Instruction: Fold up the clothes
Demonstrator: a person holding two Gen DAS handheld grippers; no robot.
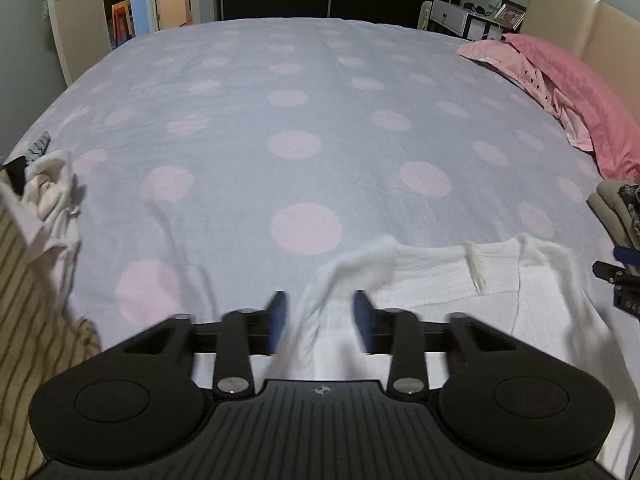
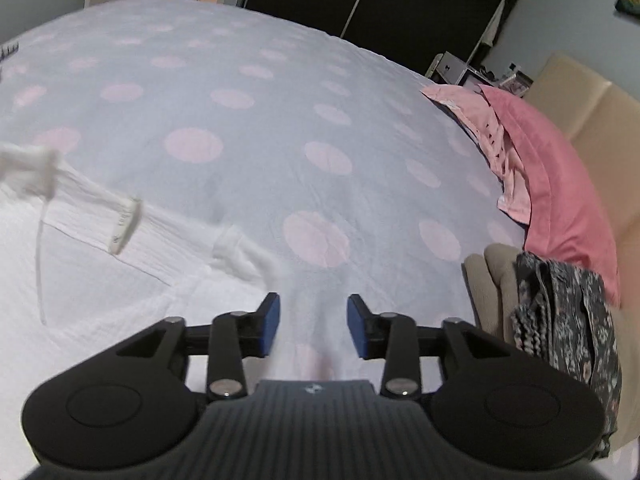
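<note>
Left wrist view only, unfolded clothes pile (image 1: 44, 200), both hand-held grippers (image 1: 320, 320) (image 2: 313, 320) parted, white garment (image 1: 440, 276) unpinched.

left wrist: low, faces across bed (image 1: 296, 92) | right wrist: alike, further right | shared: pink pillow (image 1: 576, 92)

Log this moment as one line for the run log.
white garment flat on bed | left hand-held gripper open | right hand-held gripper open

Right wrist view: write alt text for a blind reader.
The right gripper hovers open over a white garment spread on a polka-dot bedspread. Pink pillows and folded patterned clothes lie to the right.
</note>
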